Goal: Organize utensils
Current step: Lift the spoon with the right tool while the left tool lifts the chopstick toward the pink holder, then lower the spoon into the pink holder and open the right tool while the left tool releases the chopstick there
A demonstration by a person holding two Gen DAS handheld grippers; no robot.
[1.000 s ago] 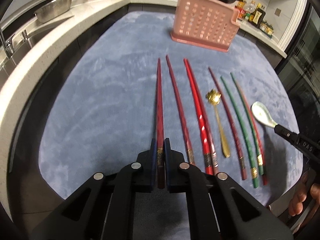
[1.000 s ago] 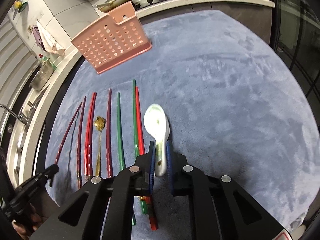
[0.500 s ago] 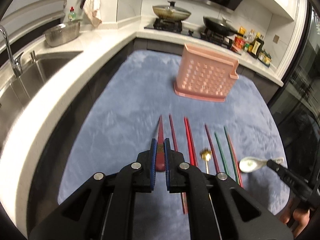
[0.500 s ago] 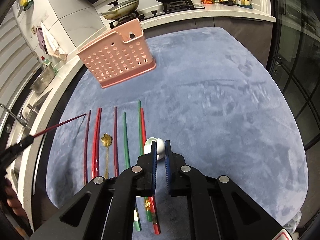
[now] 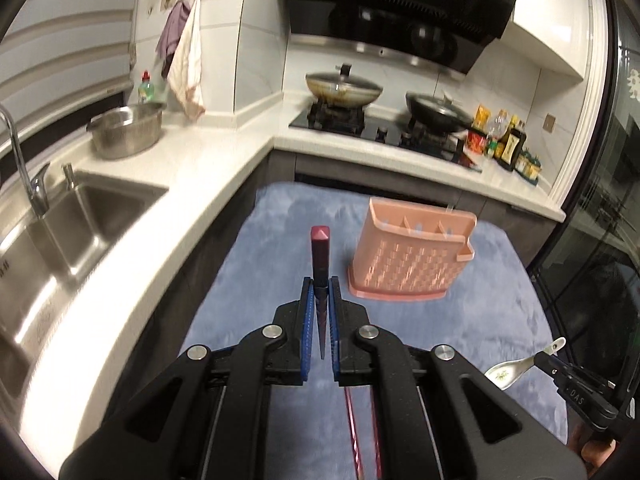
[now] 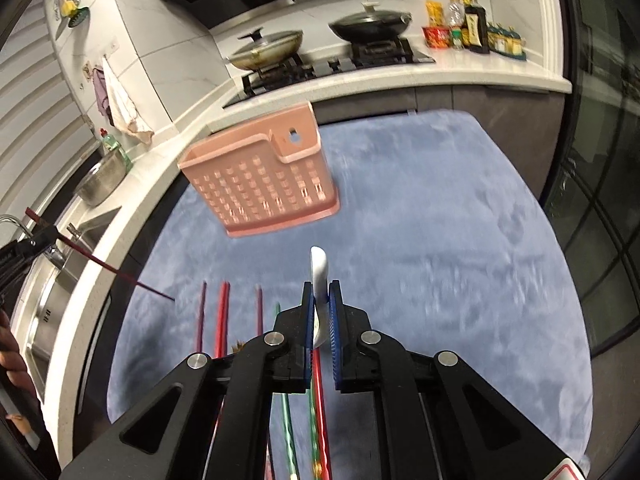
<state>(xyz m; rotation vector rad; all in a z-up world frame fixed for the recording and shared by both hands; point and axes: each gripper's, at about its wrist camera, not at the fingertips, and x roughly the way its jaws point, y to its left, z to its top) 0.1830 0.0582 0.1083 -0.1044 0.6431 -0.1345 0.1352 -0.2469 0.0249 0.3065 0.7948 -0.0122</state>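
Chopstick (image 5: 319,268), dark red, clamped in left tool (image 5: 320,304): butt end up and forward, tip toward the camera, held above the desk (image 5: 500,304). Right tool (image 6: 320,312) grips white spoon (image 6: 319,276) edge-on, so its bowl is hard to make out. Pink basket (image 6: 264,184) stands upright ahead, blurred. Remaining chopsticks (image 6: 222,320) lie on the desk, long axes toward the basket, near ends hidden under the tool.

both grippers are matte black plastic with triangular cut-outs in the arms and round silver screws at the joints. the left gripper (image 5: 321,312) and right gripper (image 6: 320,316) each have ribbed blue pads (image 5: 307,320) lining the fingers. white letters "das" mark the right one's side. bare skin shows on the left hand (image 6: 14,364).
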